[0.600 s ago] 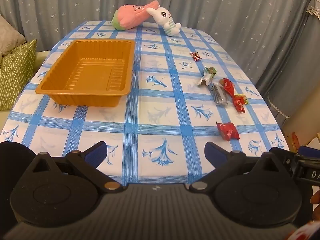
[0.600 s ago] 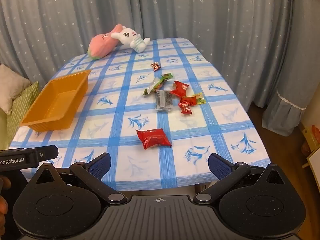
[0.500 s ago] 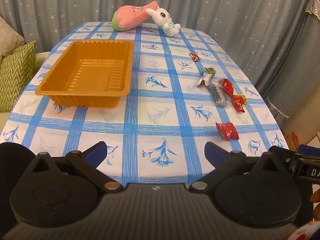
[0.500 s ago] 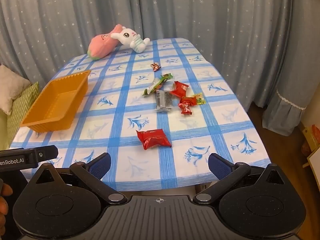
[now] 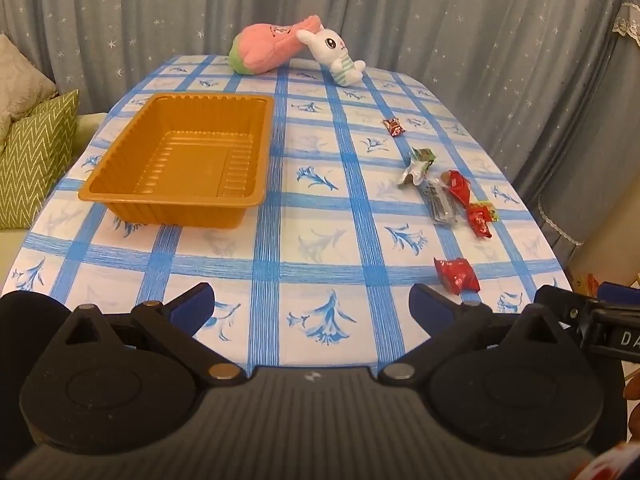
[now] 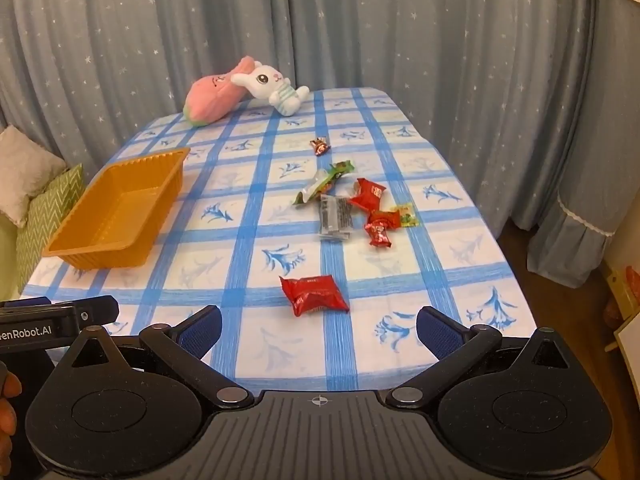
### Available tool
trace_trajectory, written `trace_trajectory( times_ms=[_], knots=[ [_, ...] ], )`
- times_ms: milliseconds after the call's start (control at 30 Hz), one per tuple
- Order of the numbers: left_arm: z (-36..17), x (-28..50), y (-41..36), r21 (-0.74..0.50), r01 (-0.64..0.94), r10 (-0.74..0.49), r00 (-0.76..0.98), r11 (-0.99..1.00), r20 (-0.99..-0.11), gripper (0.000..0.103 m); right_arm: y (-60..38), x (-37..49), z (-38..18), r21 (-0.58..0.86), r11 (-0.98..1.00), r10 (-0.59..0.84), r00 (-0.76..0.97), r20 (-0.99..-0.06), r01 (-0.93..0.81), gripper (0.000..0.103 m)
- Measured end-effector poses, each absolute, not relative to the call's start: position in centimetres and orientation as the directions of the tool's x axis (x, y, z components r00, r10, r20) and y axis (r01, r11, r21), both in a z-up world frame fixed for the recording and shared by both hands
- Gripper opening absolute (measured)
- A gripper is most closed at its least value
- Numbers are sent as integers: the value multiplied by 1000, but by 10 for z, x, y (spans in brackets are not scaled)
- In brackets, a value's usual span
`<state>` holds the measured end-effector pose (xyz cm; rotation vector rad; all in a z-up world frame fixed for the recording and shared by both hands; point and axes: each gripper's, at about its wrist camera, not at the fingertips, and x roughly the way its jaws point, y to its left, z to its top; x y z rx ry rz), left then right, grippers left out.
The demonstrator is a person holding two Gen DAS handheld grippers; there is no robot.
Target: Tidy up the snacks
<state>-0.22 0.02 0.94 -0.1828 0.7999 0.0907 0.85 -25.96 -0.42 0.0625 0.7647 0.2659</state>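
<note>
An empty orange tray sits on the left of the blue-checked table. Several snack packets lie on the right: a red packet nearest the front, a clear grey one, two more red ones, a green-silver wrapper and a small dark candy farther back. My left gripper is open and empty above the front edge. My right gripper is open and empty, just short of the nearest red packet.
A pink plush and a white bunny plush lie at the far end of the table. Grey starred curtains hang behind. Green and beige cushions sit to the left. The floor drops off on the right.
Both grippers have shifted slightly; the table sits a little lower in both views. Nothing was taken hold of or moved.
</note>
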Motion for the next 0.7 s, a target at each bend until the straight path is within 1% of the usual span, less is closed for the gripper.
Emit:
trace_trajectory(
  times_ms=[700],
  knots=[
    [8,-3,1,-133,-148,7,695,980,-718,103,-260,8,-2,150,965,260,695,-670,-216,103]
  ],
)
